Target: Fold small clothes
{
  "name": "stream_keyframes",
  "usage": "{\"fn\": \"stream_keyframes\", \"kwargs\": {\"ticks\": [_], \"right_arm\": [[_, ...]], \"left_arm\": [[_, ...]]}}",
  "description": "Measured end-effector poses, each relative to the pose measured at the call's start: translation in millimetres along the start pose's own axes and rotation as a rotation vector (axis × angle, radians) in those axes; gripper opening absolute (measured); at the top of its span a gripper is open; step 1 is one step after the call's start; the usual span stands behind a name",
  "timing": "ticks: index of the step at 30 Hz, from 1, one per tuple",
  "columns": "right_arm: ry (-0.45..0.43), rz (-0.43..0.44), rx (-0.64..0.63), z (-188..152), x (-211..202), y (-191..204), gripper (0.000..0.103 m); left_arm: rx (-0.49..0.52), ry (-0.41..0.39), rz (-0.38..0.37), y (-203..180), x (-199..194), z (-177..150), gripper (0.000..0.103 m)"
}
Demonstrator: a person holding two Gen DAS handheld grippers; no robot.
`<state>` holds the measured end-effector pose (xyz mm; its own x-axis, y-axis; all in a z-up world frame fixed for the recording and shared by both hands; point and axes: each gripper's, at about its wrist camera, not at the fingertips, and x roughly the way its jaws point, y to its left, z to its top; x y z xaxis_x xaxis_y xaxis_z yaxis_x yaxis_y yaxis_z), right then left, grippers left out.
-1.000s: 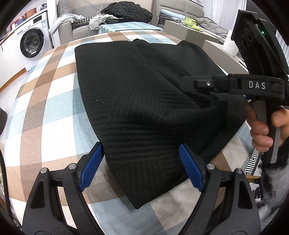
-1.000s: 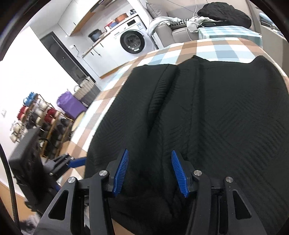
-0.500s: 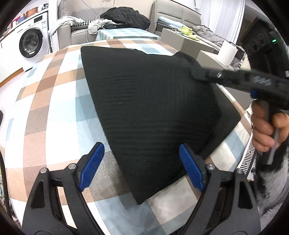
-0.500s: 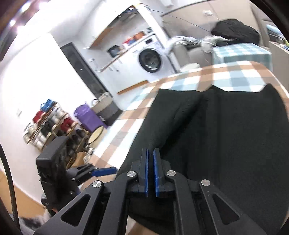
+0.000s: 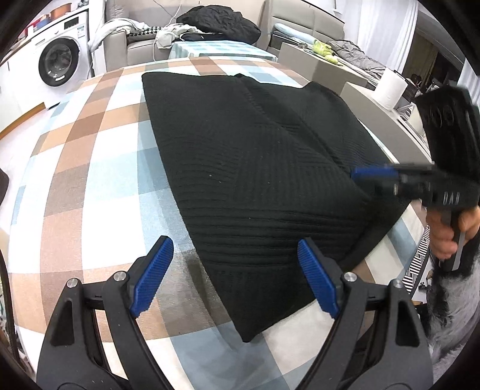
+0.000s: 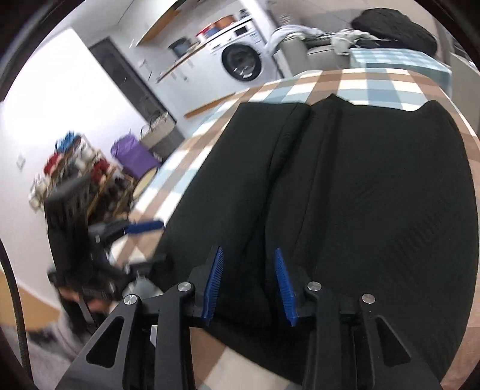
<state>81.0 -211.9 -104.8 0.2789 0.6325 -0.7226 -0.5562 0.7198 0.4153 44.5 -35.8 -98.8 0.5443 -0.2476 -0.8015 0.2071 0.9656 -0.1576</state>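
Note:
A black ribbed knit garment (image 5: 255, 180) lies flat on the checked tablecloth (image 5: 90, 180), one layer folded over along its right side. My left gripper (image 5: 234, 244) is open just above the cloth, with the garment's near corner between its blue pads, untouched. In the right wrist view the garment (image 6: 360, 195) fills the table. My right gripper (image 6: 249, 251) hovers over its near edge. Its jaws are opening astride a lengthwise ridge of fabric, and the pads do not press on it. The right gripper (image 5: 375, 174) also shows at the garment's right edge, held by a hand (image 5: 447, 237).
A sofa piled with clothes (image 5: 216, 21) stands behind the table, a washing machine (image 5: 60, 63) at the far left. A grey side table with a paper roll (image 5: 393, 88) sits to the right. A shoe rack (image 6: 90, 177) and a purple bag (image 6: 132, 156) stand on the floor.
Half a second ago the right gripper was shut on the garment's edge and held it taut. Now its jaws have parted and the fabric lies flat. The left gripper has stayed put.

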Motion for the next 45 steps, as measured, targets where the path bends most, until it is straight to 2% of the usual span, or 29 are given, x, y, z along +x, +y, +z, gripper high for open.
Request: {"fn": "stream_keyframes", "kwargs": {"ticks": [13,15,17,20,21,24,27,30,32,34,36,40,45], "right_arm": [[0.062,-0.053,-0.126,-23,-10,0,0.04],[0.053,-0.062,-0.123,-25,-10,-3,0.033],[0.016,-0.084,-0.159,-24,-10,0,0.012],[-0.047,-0.054,-0.153,-18,-24,4,0.008],[-0.086,-0.03,-0.144,-15,-35,6,0.003],[-0.158,-0.007,-0.138,-10,-62,13,0.003],[-0.164,-0.03,-0.129,-15,-70,19,0.003],[-0.114,-0.069,-0.094,-31,-61,16,0.003],[-0.036,-0.139,-0.078,-42,-44,8,0.003],[0.017,-0.155,-0.066,-47,-33,2,0.004],[0.032,-0.17,-0.063,-48,-29,1,0.005],[-0.031,-0.127,-0.049,-39,-41,-1,0.015],[-0.124,-0.108,0.1,-10,-32,-24,0.028]], "left_arm": [[-0.005,-0.001,0.012,0,0,-1,0.083],[-0.001,0.0,0.011,-1,0,-1,0.083],[0.0,0.002,0.013,-1,1,-1,0.083],[-0.005,-0.007,0.014,1,-3,-1,0.083],[-0.008,-0.013,0.012,1,-4,0,0.083],[-0.023,-0.033,0.01,4,-10,1,0.083],[-0.035,-0.042,0.011,9,-14,2,0.083],[-0.047,-0.044,0.014,12,-15,3,0.083],[-0.05,-0.042,0.003,13,-16,4,0.083],[-0.048,-0.04,0.006,12,-15,4,0.083],[-0.046,-0.036,0.008,11,-14,3,0.083],[-0.042,-0.031,0.013,9,-11,3,0.083],[-0.04,-0.02,0.011,5,-4,2,0.083]]}}
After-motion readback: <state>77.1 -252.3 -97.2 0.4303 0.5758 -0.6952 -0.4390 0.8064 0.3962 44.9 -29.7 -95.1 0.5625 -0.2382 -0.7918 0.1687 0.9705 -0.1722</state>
